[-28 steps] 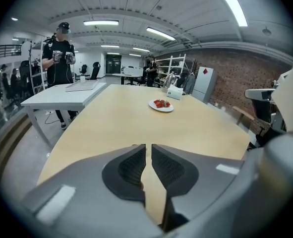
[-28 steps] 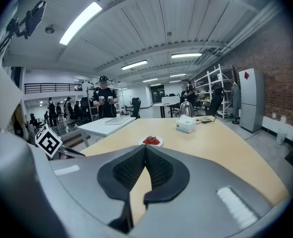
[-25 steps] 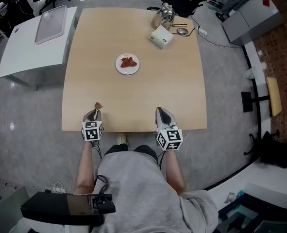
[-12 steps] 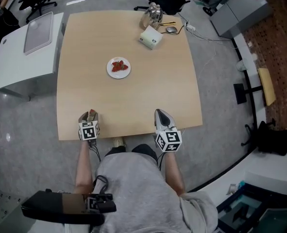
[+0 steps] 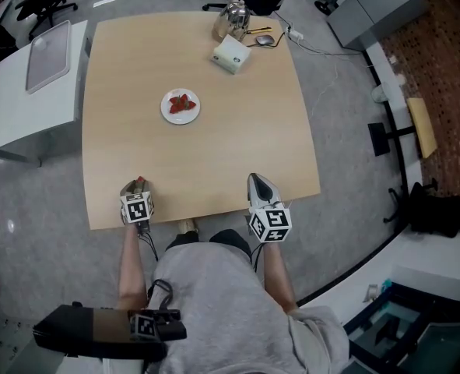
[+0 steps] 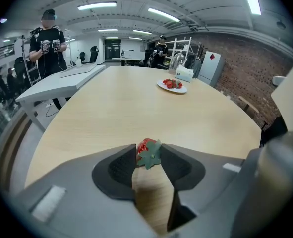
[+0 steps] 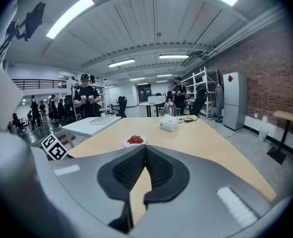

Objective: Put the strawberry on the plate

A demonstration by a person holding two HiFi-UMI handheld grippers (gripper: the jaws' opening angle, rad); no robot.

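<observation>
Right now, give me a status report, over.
Left gripper fingers just closing, strawberry between them. Right gripper shut, empty. Plate ahead, nothing in between.

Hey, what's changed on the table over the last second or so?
The left claw advanced over the table edge to the loose strawberry that lay just ahead of it. Its jaws have just been closing, and the strawberry now sits between their tips, filling the gap. Unchanged: the right claw, shut and empty at the table's near edge, and the plate of strawberries mid-table.
</observation>
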